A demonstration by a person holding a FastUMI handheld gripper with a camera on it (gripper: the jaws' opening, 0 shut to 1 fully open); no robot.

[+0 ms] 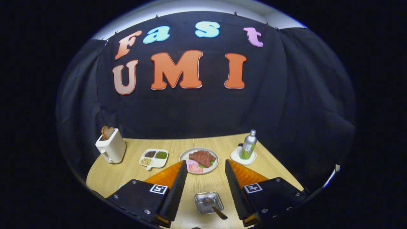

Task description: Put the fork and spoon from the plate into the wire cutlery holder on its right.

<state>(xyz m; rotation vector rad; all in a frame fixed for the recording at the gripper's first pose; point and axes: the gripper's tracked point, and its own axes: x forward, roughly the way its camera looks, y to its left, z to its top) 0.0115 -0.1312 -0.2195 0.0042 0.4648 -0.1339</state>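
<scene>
my gripper (205,165) fingers apart, holding nothing | wire cutlery holder (209,202) between them, 1 handle inside | plate (213,167) of food just beyond

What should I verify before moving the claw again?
1. Claw open: ok, fingers spread wide, gripping nothing.
2. Wire cutlery holder located: ok, on the table between the fingers.
3. Utensil in holder: ok, one brown handle leans out of it; fork or spoon, cannot tell.
4. Second utensil in holder: cannot tell.
5. Cutlery left on the plate just beyond the fingertips: cannot tell; food lies on it.
6. Bottle safe: ok, upright on its coaster, apart from the right finger.
</scene>
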